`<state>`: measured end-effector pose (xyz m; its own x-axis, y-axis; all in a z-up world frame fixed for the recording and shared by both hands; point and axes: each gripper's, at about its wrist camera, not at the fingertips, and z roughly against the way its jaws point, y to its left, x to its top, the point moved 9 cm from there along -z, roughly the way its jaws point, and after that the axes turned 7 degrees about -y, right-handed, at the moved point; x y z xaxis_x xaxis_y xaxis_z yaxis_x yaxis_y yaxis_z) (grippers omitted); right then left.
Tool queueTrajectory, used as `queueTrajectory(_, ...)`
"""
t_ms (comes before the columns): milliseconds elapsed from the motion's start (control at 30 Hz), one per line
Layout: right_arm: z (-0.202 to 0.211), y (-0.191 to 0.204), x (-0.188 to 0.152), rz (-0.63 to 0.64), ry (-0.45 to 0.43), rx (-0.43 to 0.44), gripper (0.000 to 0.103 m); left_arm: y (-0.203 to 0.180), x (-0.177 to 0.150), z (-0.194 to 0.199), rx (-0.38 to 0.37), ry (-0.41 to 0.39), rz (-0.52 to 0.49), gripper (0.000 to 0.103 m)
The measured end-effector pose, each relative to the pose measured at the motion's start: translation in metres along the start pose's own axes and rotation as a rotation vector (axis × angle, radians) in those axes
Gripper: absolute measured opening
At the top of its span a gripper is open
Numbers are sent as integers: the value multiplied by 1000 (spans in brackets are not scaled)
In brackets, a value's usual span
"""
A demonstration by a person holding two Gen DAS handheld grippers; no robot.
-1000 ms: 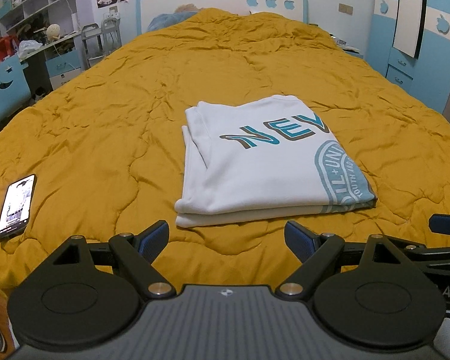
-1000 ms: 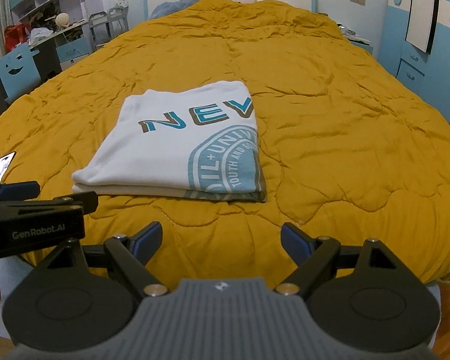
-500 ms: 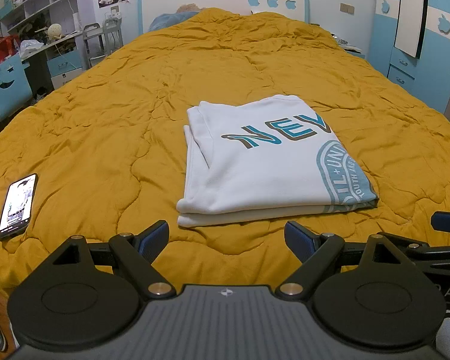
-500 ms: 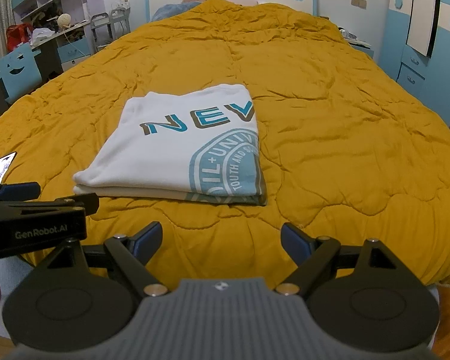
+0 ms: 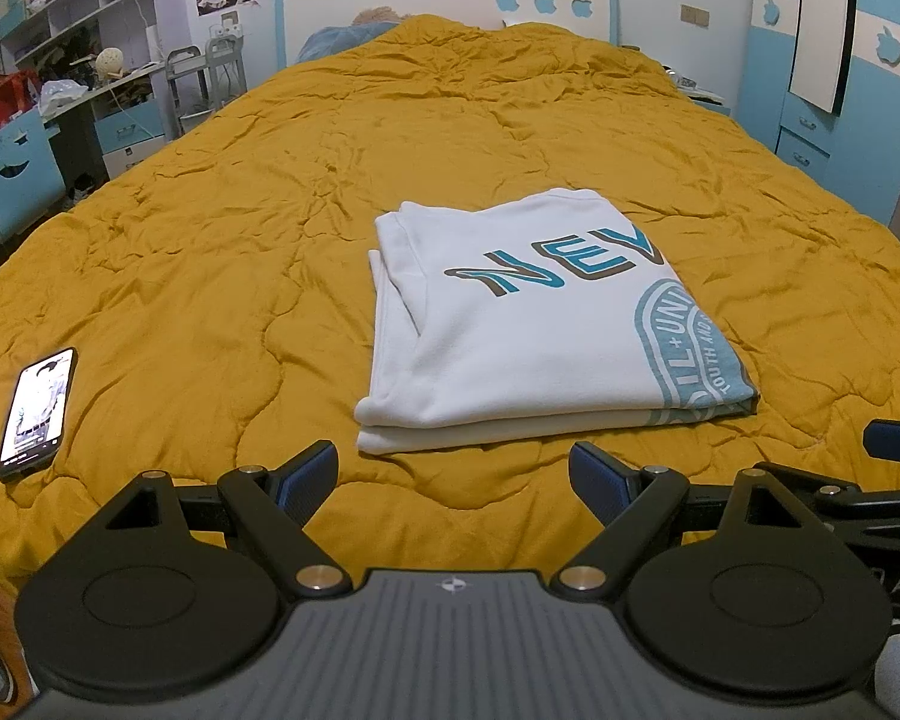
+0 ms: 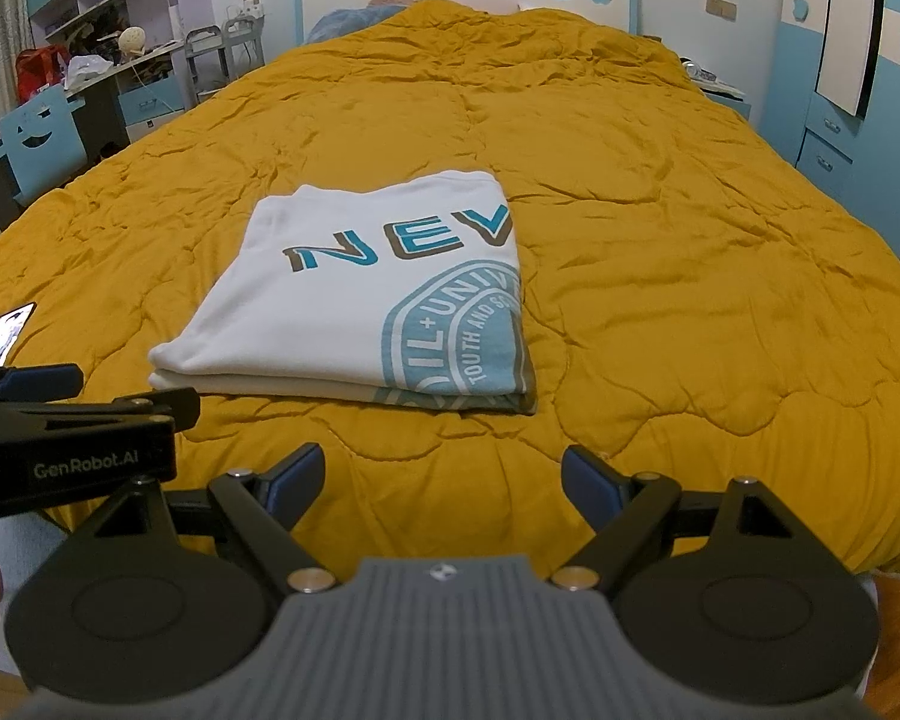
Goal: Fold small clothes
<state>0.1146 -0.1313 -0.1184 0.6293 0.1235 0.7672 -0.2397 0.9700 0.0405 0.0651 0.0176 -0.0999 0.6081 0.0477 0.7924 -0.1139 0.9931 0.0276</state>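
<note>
A white T-shirt [image 5: 528, 330] with teal lettering and a round teal badge lies folded into a neat rectangle on the mustard quilt [image 5: 270, 228]. In the right wrist view the same T-shirt [image 6: 342, 312] lies left of centre on the quilt [image 6: 690, 240]. My left gripper [image 5: 453, 471] hangs open over the bed's near edge, short of the shirt, holding nothing. My right gripper [image 6: 441, 471] is open too, empty, just short of the shirt's near right corner. The left gripper's side shows at the left of the right wrist view.
A phone [image 5: 37, 411] with a lit screen lies on the quilt at the near left. A blue chair [image 5: 15, 174] and a cluttered desk [image 5: 84, 96] stand left of the bed. A blue wardrobe [image 5: 834, 90] stands on the right, a headboard [image 5: 450, 6] at the far end.
Both grippers have drifted slightly back and upward, so the shirt sits a little lower in the views. The shirt has not moved and both grippers stay open.
</note>
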Motion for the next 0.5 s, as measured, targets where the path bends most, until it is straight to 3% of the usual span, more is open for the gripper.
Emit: queueTrajectory(500,1,2,3,7,-11,4,82,0,0,0,0,1,-1,101)
